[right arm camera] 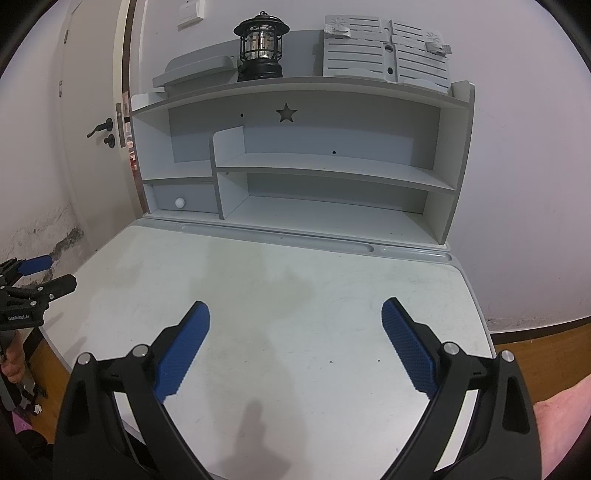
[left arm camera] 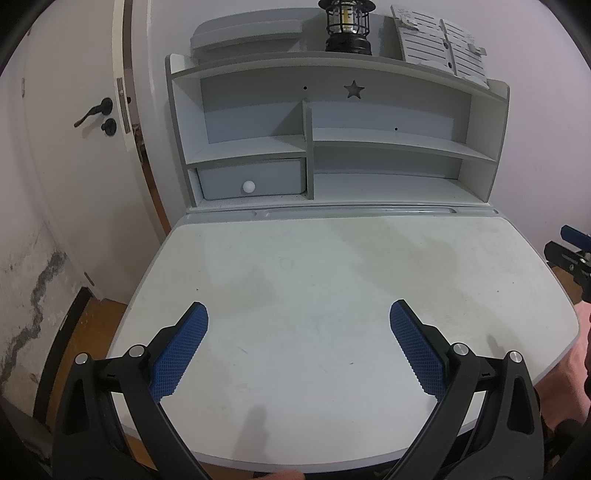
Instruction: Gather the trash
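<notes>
No trash shows in either view. My left gripper (left arm camera: 298,314) hovers open over the near part of a white desk top (left arm camera: 332,266), nothing between its blue pads. My right gripper (right arm camera: 295,312) is likewise open above the desk top (right arm camera: 280,295), with nothing held. The right gripper (left arm camera: 570,254) pokes in at the right edge of the left wrist view. At the left edge of the right wrist view the left gripper (right arm camera: 37,280) appears, held by a hand (right arm camera: 13,362).
A grey hutch (left arm camera: 310,147) with shelves and a small drawer (left arm camera: 251,182) stands at the desk's back. On top sit a black lantern (left arm camera: 347,26) and grey slatted pieces (left arm camera: 443,48). A white door (left arm camera: 74,147) is at left, wooden floor (left arm camera: 88,325) below.
</notes>
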The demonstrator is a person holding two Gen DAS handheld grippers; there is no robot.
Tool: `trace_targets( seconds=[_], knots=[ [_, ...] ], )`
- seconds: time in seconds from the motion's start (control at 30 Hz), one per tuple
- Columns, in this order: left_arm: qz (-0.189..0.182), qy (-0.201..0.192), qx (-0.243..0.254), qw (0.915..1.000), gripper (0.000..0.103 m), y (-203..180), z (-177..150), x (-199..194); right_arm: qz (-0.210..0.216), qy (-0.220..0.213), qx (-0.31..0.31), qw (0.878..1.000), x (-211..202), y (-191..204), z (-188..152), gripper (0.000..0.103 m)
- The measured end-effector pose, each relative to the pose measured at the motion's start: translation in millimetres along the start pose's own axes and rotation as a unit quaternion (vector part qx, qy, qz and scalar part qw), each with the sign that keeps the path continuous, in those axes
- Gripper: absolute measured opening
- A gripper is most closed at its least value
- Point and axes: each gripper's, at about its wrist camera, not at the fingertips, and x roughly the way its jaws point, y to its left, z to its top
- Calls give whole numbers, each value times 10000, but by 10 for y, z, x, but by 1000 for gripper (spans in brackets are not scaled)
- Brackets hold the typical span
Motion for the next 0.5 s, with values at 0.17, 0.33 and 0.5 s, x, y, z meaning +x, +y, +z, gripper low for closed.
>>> trace_targets(
  seconds=[0.17, 0.33, 0.5],
  knots=[
    [47, -55, 50, 10000, 96, -36, -31, -52, -10, 0, -3, 10000, 1, -11, 5, 91],
    [47, -30, 57, 10000, 96, -47, -34, -53, -26, -4, 4, 10000, 7, -18, 11, 91],
    [14, 61, 0, 10000, 96, -36, -19, -13, -38, -2, 5, 10000, 13, -21, 12, 91]
  ],
)
